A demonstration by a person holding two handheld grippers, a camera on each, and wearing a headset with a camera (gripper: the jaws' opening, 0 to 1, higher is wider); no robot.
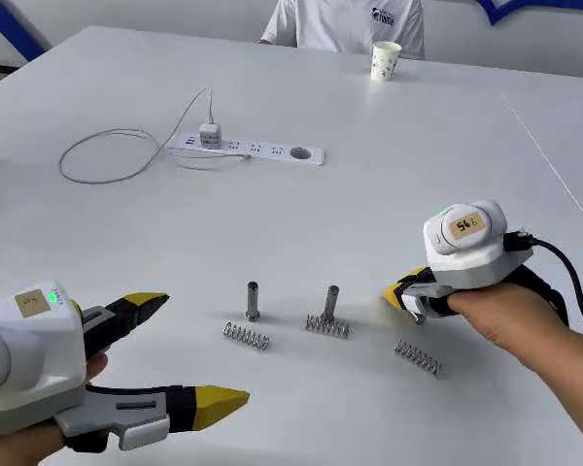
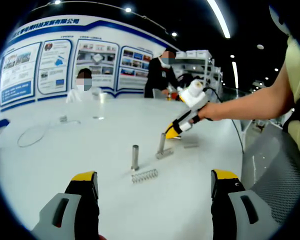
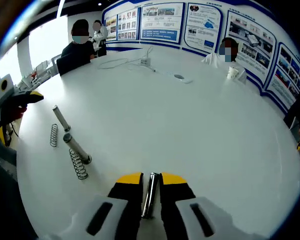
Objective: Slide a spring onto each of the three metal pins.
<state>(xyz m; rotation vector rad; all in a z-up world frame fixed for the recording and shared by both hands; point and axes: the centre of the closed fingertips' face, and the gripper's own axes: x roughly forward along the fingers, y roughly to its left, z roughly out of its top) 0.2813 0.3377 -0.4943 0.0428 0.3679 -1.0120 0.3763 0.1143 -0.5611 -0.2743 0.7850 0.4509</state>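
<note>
Right gripper (image 3: 150, 179) clamps 1 pin (image 3: 149, 200); nearest spring (image 1: 418, 356) lies near it.

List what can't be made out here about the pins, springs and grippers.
- Third pin: right gripper view, lower end hidden between the right gripper's jaws.
- Far spring: left gripper view, too small and blurred to count coils.
- Paper cup print: head view, too small to read.
- Left gripper: head view, body cut off by the left and bottom edges.
</note>
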